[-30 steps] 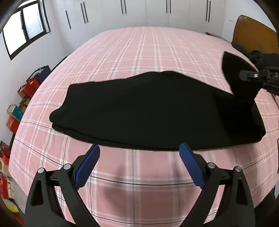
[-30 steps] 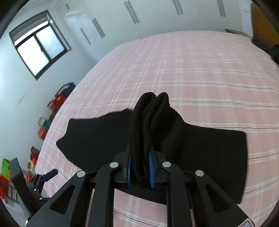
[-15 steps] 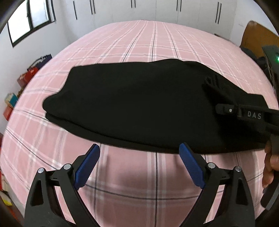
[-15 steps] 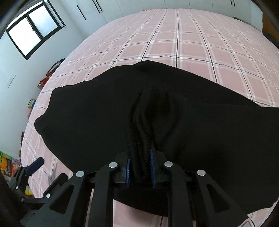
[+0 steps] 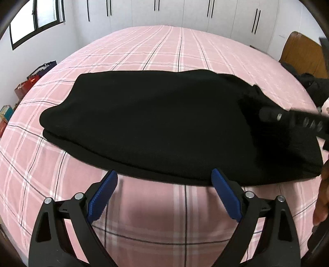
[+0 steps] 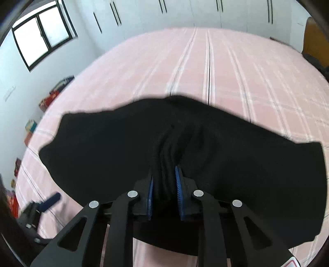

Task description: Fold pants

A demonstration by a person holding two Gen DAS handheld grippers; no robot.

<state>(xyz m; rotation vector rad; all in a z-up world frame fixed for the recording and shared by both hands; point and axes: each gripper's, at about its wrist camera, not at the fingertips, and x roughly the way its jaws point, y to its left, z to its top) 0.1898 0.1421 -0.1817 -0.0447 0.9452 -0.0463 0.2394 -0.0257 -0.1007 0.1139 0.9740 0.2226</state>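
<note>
The pants (image 5: 156, 123) are a matt black cloth, soft and slightly fuzzy, bunching into thick ribbed folds where the right gripper (image 6: 164, 184) pinches them. The bed cover (image 5: 181, 53) is a smooth woven pink cloth with a white and dark check, matt throughout. Both grippers have matt black plastic frames with bright metal rivet heads. The left gripper (image 5: 164, 193) carries blue pads (image 5: 102, 195) with a fine ribbed, rubbery surface. The headboard (image 5: 302, 55) at the bed's far right corner is brown wood with a dull sheen. The wardrobe doors (image 5: 185, 12) look smooth, white and satin, with thin dark handles.
</note>
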